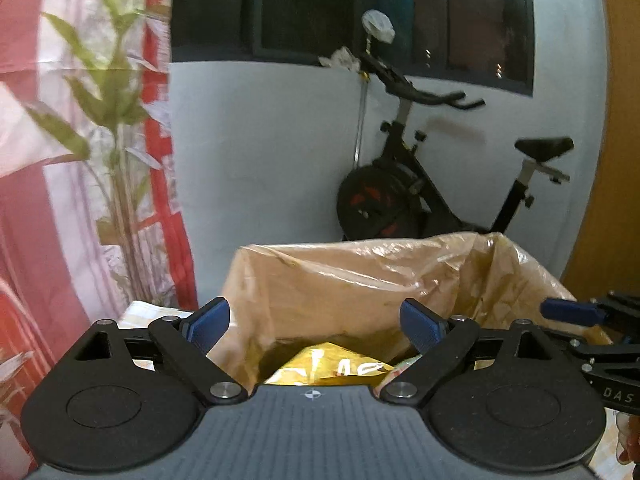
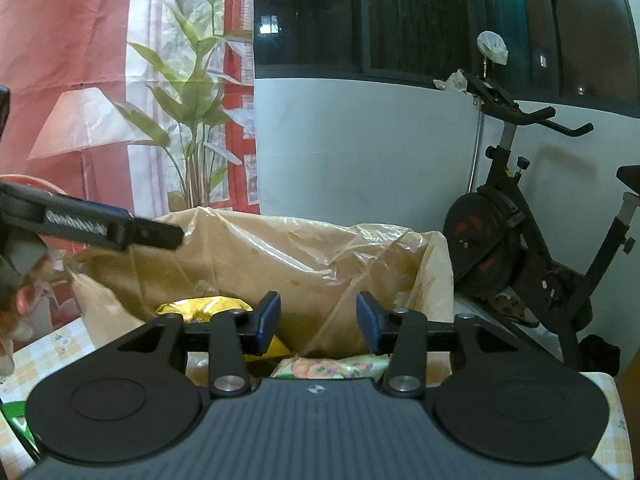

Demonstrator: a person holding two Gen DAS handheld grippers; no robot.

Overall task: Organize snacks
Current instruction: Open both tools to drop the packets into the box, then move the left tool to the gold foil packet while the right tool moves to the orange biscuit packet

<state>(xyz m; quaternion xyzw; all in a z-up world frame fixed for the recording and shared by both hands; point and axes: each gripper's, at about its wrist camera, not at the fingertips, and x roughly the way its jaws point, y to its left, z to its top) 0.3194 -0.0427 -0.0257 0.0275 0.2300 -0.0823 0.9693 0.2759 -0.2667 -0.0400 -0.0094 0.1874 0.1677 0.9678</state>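
Note:
A box lined with a tan plastic bag (image 1: 360, 280) stands in front of both grippers; it also shows in the right wrist view (image 2: 304, 256). A yellow snack packet (image 1: 332, 364) lies inside it, also visible in the right wrist view (image 2: 204, 306). A green floral packet (image 2: 332, 368) lies inside near the right gripper. My left gripper (image 1: 316, 320) is open and empty above the box's near rim. My right gripper (image 2: 318, 318) is open and empty over the box. The right gripper shows in the left wrist view (image 1: 576, 312), the left one in the right wrist view (image 2: 120, 228).
A black exercise bike (image 1: 432, 184) stands against the white wall behind the box. A red and white curtain with a plant print (image 1: 80, 140) hangs at the left. A yellow checked tablecloth (image 2: 56, 348) covers the table under the box. A wooden panel (image 1: 616, 160) is at the far right.

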